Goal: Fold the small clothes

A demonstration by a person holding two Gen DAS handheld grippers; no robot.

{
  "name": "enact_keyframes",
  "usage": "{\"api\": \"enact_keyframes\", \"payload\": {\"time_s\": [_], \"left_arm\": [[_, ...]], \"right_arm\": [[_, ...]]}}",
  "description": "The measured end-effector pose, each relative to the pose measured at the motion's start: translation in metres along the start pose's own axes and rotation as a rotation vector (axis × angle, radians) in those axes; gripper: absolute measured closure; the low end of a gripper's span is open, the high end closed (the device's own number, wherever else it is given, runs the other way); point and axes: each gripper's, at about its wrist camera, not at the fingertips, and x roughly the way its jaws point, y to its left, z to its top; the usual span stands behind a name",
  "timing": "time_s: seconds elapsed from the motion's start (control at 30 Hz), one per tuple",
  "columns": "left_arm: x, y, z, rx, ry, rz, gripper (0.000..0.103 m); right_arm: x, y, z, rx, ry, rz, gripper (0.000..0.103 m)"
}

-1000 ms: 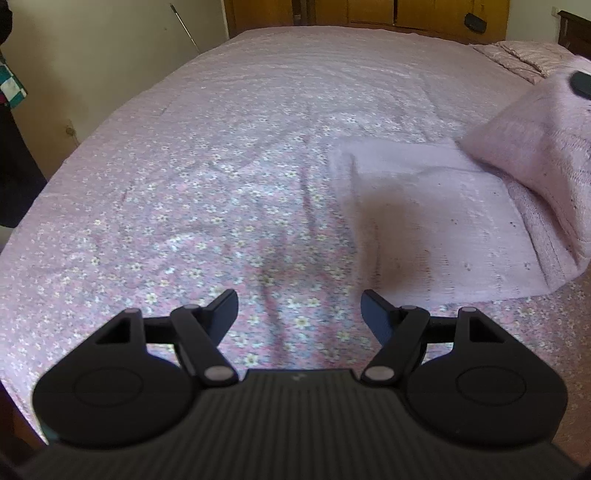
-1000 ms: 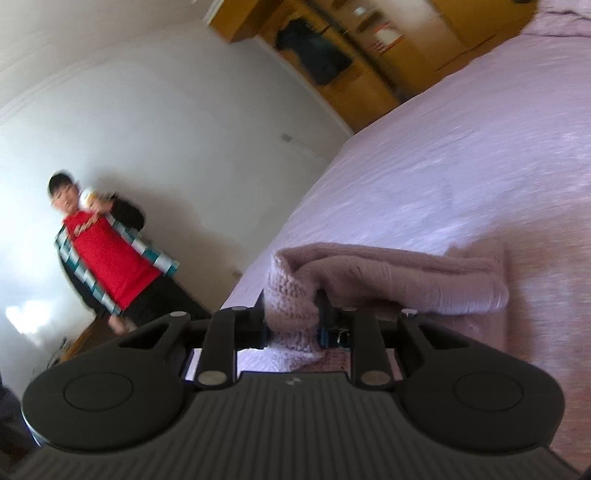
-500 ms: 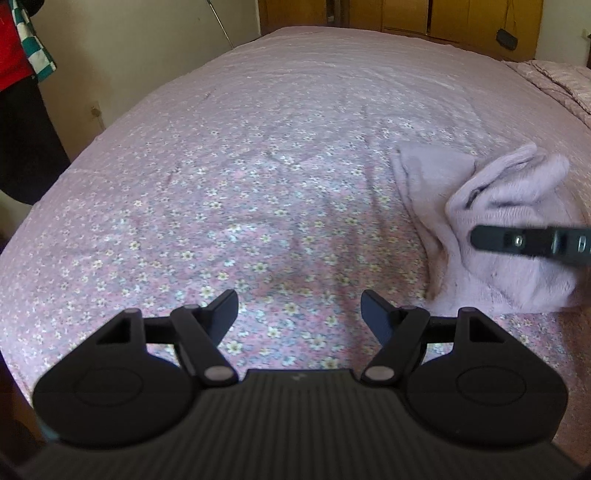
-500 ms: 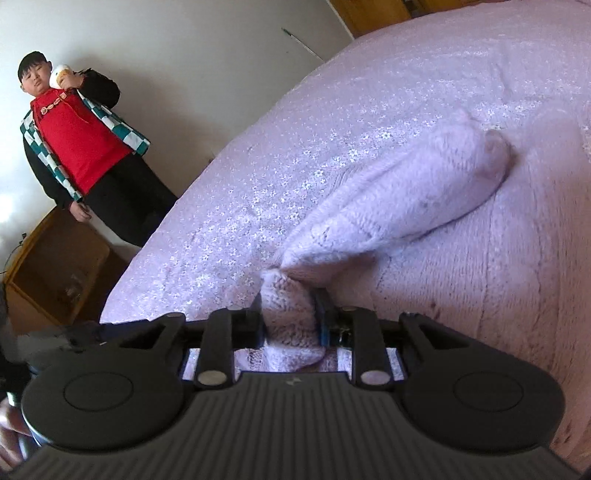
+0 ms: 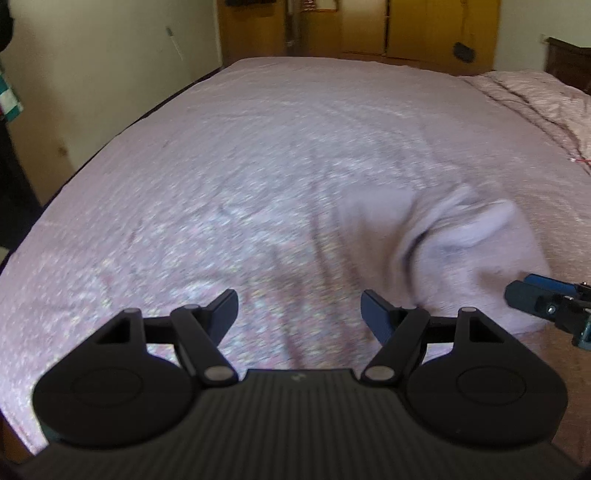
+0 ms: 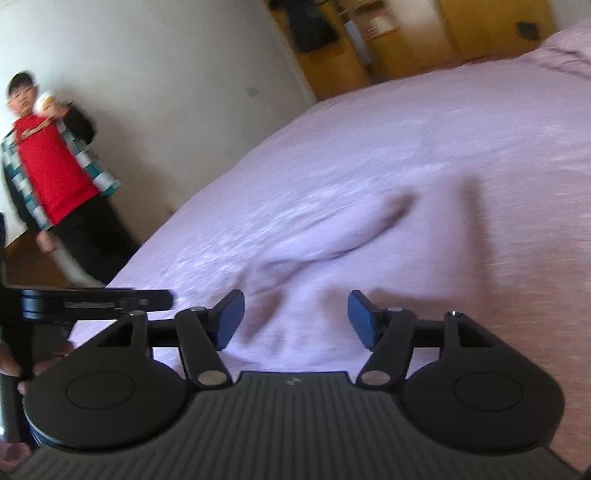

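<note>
A pale pink knitted garment [image 5: 461, 251] lies folded over on the floral pink bedspread [image 5: 221, 184], to the right of my left gripper [image 5: 299, 312]. The left gripper is open and empty above the bedspread. My right gripper [image 6: 295, 315] is open and empty just above the garment [image 6: 351, 266], whose folded flap lies loose on top. One right fingertip [image 5: 532, 295] shows at the garment's right edge in the left wrist view. The left gripper's finger [image 6: 110, 299] shows at the left of the right wrist view. Both views are blurred.
A person in a red top [image 6: 48, 173] stands by the white wall left of the bed. Wooden cupboards [image 5: 369, 26] stand beyond the far end of the bed. A pink quilt [image 5: 535, 99] lies at the far right.
My right gripper has opened and let go of the garment's edge, which now lies on the bed. The left gripper has stayed open and shifted its view towards the garment.
</note>
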Motion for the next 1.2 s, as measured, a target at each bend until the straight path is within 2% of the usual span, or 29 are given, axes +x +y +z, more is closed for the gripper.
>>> {"api": "enact_keyframes", "payload": {"time_s": [0.27, 0.4, 0.47, 0.6, 0.87, 1.0, 1.2], "left_arm": [[0.002, -0.019, 0.017, -0.021, 0.000, -0.038, 0.028], [0.011, -0.025, 0.023, -0.016, 0.020, -0.098, 0.028], [0.018, -0.031, 0.026, 0.003, 0.033, -0.101, 0.028], [0.026, -0.044, 0.028, 0.040, 0.029, -0.087, 0.028], [0.031, -0.068, 0.029, 0.124, 0.019, -0.169, 0.028], [0.052, -0.079, 0.031, 0.138, 0.069, -0.189, 0.028], [0.081, -0.093, 0.026, 0.217, 0.069, -0.172, 0.028]], "right_arm": [[-0.024, -0.066, 0.006, 0.150, -0.063, -0.134, 0.031], [-0.026, -0.086, 0.005, 0.206, -0.054, -0.170, 0.030], [-0.027, -0.092, 0.001, 0.223, -0.056, -0.178, 0.030], [-0.024, -0.094, -0.001, 0.242, -0.051, -0.175, 0.029], [-0.012, -0.090, 0.000, 0.211, -0.029, -0.171, 0.027], [-0.009, -0.088, 0.004, 0.201, -0.028, -0.168, 0.026], [-0.009, -0.078, 0.012, 0.138, -0.040, -0.157, 0.023]]}}
